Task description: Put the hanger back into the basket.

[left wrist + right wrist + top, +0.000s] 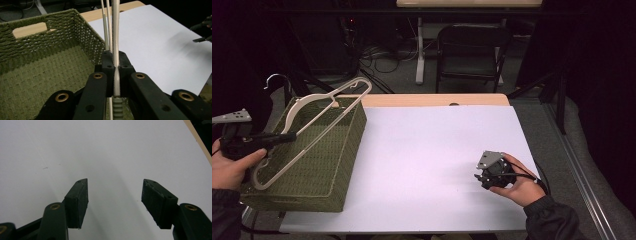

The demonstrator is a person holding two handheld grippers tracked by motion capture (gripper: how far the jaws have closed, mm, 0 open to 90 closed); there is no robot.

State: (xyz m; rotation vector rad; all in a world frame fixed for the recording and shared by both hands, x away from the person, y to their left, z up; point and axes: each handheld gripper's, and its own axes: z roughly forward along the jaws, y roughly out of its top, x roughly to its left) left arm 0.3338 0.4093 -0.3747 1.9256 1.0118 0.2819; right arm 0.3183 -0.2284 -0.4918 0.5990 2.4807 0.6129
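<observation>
A cream plastic clothes hanger (319,115) with a metal hook lies slanted over the olive woven basket (341,165) at the table's left. My left gripper (291,136) is shut on one arm of the hanger (115,37), which runs up between the jaws over the basket (37,65). At the right of the white table cover (427,150), a hand holds my right gripper (482,177) low over the sheet. Its jaws stand wide apart in the right gripper view, with nothing between them above the white surface (105,152).
A black folding chair (472,50) and a white table leg (419,50) stand on the floor beyond the far edge. The wooden table edge (437,99) shows past the white cover. Cables lie on the floor behind.
</observation>
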